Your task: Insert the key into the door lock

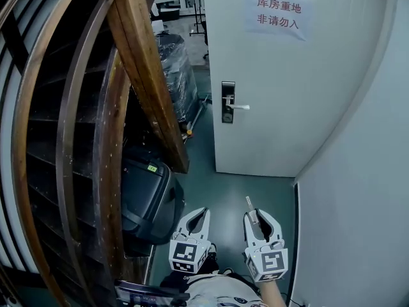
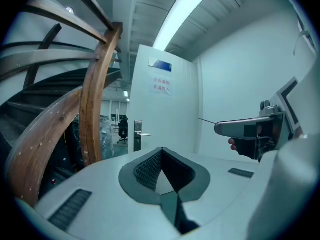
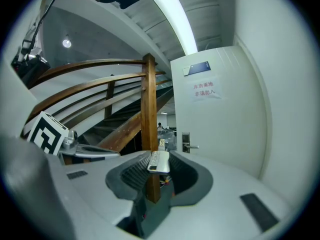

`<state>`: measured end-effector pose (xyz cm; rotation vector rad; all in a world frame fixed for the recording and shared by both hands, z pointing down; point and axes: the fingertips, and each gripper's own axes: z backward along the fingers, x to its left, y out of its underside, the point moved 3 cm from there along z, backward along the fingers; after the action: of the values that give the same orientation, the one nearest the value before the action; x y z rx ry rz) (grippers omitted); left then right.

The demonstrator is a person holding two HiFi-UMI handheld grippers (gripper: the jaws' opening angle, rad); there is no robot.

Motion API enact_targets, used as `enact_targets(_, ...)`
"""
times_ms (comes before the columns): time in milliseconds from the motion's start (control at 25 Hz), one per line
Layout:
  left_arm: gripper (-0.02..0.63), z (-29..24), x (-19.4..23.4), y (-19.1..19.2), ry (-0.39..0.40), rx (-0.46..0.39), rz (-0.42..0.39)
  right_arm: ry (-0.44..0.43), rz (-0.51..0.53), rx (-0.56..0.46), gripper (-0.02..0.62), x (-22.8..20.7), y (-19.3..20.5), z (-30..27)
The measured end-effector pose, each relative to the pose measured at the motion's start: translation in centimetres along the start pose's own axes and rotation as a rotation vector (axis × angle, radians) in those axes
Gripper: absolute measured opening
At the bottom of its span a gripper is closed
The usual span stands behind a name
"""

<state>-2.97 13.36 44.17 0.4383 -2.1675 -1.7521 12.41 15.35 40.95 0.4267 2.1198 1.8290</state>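
Note:
The white door (image 1: pixel 287 75) stands ahead, and on its left edge is a dark lock plate with a silver lever handle (image 1: pixel 227 102). That lock (image 3: pixel 186 141) shows small and far off in the right gripper view, and the lock (image 2: pixel 138 135) is equally distant in the left gripper view. My right gripper (image 1: pixel 255 217) is shut on the pale head of a key (image 3: pixel 160 161), whose blade (image 1: pixel 249 202) points toward the door. Beside it, my left gripper (image 1: pixel 203 211) has its tips together with nothing between them. Both grippers hang low and well short of the door.
A curved wooden stair railing (image 1: pixel 137 75) and dark steps fill the left side. A black case (image 1: pixel 147 197) sits on the floor under it, and a wrapped pallet load (image 1: pixel 176 75) stands beyond. A plain wall (image 1: pixel 364 190) closes the right. A paper sign (image 1: pixel 277 13) hangs on the door.

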Motion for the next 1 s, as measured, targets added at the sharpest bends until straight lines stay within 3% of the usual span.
enact_targets(440, 0.005, -6.2, 7.8, -1.0, 0.037, 0.011, 0.012, 0.039, -0.005, 0.040, 0.118, 0.0, -0.5, -9.7)
enact_targets(720, 0.005, -9.9, 9.0, -0.2, 0.057, 0.040, 0.049, 0.047, 0.000, 0.090, 0.118, -1.7, 0.5, -13.9)
enact_targets(1000, 0.005, -15.8, 10.2, -1.4, 0.007, 0.025, 0.030, -0.011, -0.012, 0.101, 0.118, -4.7, 0.8, -19.6)
